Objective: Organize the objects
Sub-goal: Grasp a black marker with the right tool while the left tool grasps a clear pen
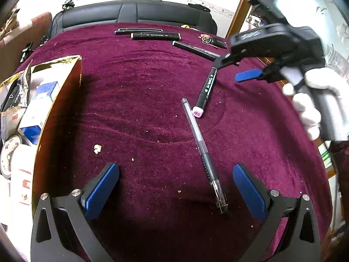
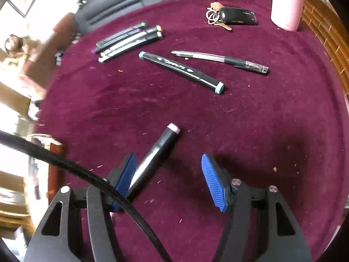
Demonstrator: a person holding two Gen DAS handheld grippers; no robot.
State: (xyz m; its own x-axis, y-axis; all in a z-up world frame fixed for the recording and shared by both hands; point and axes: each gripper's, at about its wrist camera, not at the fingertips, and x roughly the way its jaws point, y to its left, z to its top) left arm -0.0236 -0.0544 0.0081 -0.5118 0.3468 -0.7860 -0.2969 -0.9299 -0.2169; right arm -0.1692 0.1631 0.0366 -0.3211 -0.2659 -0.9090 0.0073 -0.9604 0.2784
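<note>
Two tools are in my views. My left tool (image 1: 175,187) hangs with its jaws spread wide and nothing gripped, low over the maroon cloth of the worktop (image 1: 139,100); a clear gel pen (image 1: 201,144) lies on the cloth with its capped tip between the blue pads, touching neither. My right tool (image 2: 169,174) is released too: its pads stand apart, and a black marker with a pale pink cap (image 2: 152,155) lies slanted between them, its barrel right against the left pad, though I cannot tell whether they touch. A gloved hand (image 1: 309,107) holds that tool's handle.

Farther off, a teal-capped marker (image 2: 182,72) and a second gel pen (image 2: 220,62) lie close together, a cluster of markers (image 2: 128,40) behind them, and a key fob with keys (image 2: 231,16) near a pink bottle (image 2: 285,4). At the left edge stands an open gold-lined box (image 1: 54,100) with small cartons inside.
</note>
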